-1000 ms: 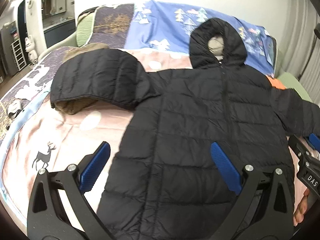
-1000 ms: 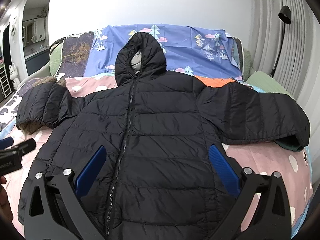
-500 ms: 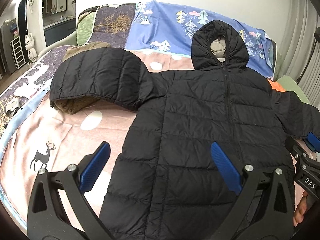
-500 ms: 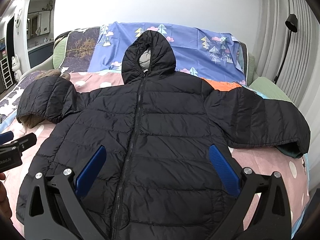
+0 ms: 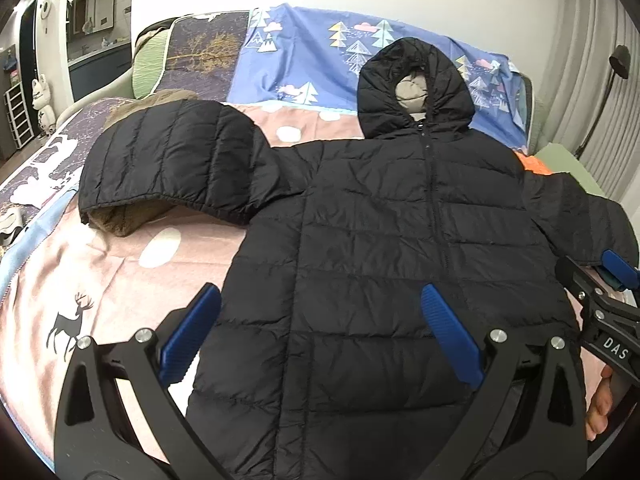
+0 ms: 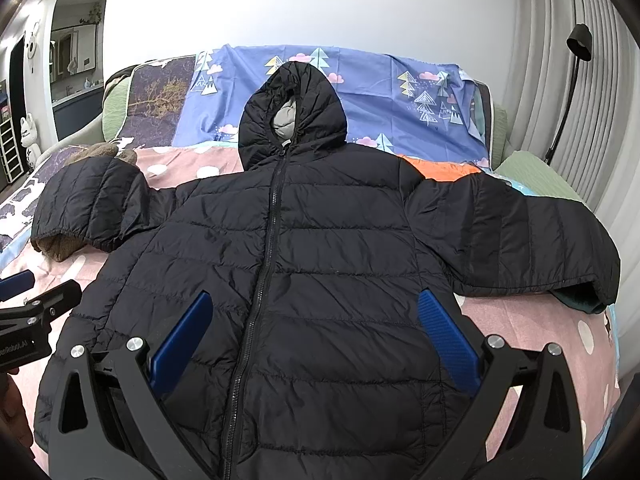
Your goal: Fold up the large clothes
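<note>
A black quilted hooded jacket lies front up and zipped on the bed, hood toward the wall, both sleeves spread out sideways. Its left sleeve rests over a brown fleecy item; its right sleeve reaches toward the bed's right side. My left gripper hovers open above the jacket's lower left part. My right gripper hovers open above the lower front, right of the zipper. Neither holds anything. Each gripper shows at the edge of the other's view.
The bed has a pink dotted blanket and blue tree-print bedding at the head. A brown fleecy item pokes from under the left sleeve. An orange cloth lies behind the right shoulder. A floor lamp stands at right.
Both grippers have drawn back and risen slightly, so the jacket sits lower and fuller in view. The jacket has not moved, and both grippers stayed open.
</note>
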`<state>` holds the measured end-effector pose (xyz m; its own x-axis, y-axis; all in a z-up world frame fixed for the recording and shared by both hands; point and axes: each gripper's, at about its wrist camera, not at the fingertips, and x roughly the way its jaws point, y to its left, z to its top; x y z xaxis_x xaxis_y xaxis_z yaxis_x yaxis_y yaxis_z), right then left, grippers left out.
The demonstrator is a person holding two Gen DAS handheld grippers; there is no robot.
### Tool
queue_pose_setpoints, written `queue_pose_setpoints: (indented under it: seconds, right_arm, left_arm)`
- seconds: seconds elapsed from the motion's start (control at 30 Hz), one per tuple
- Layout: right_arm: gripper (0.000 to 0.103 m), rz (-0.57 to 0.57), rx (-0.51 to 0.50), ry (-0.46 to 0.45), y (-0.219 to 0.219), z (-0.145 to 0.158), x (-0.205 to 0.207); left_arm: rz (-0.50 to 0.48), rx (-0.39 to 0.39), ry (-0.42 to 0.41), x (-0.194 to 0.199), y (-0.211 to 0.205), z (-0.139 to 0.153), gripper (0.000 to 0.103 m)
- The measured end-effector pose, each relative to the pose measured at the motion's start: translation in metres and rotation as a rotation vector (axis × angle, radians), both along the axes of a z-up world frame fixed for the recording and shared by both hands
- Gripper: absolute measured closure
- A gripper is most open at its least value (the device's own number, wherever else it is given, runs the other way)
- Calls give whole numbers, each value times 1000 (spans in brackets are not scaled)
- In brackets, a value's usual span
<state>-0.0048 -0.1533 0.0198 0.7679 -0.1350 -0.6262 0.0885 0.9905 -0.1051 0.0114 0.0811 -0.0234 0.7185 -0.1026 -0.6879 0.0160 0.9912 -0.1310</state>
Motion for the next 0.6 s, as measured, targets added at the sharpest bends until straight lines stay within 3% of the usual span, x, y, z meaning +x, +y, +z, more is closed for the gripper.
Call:
queue_pose_setpoints:
  seconds: [0.6]
  right_arm:
    - [1,-17,3,-9,-8,0,4]
  left_arm:
    - [-56,2,-12,7,-12,-1,2]
